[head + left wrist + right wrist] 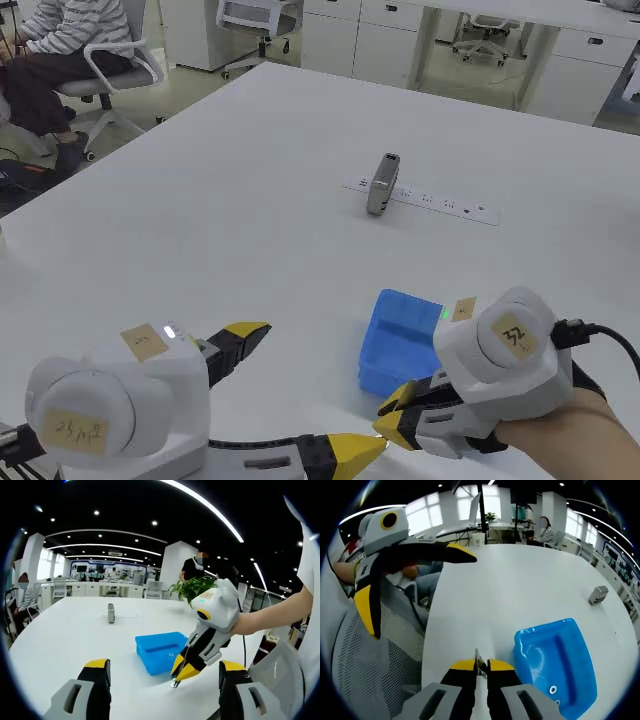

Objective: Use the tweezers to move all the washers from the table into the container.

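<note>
Right gripper [479,666]: clenched on the tweezers [477,657]; bottom centre of the right gripper view, lower right of the head view.
Tweezers: tips point down at the surface [250,200]. Contact cannot be told. Nothing can be made out between the tips.
Left gripper [305,392]: released, jaws wide apart, holding nothing; lower left of the head view.
Container [542,626]: blue, open-topped, on the surface just beside the right gripper; lower right of the right gripper view.
Washers [553,690]: two small rings on the container floor, near its lower corner.
Step in hand: judged between transfers or near the end. Whether any washer is left on the surface cannot be told.
Next move: find a washer on the surface, lower the tips to it, pinch its rim, carry it over the container wall, let go.
Far field: grey device [382,183] on a power strip [440,203]; centre of the head view, well apart from the work.
</note>
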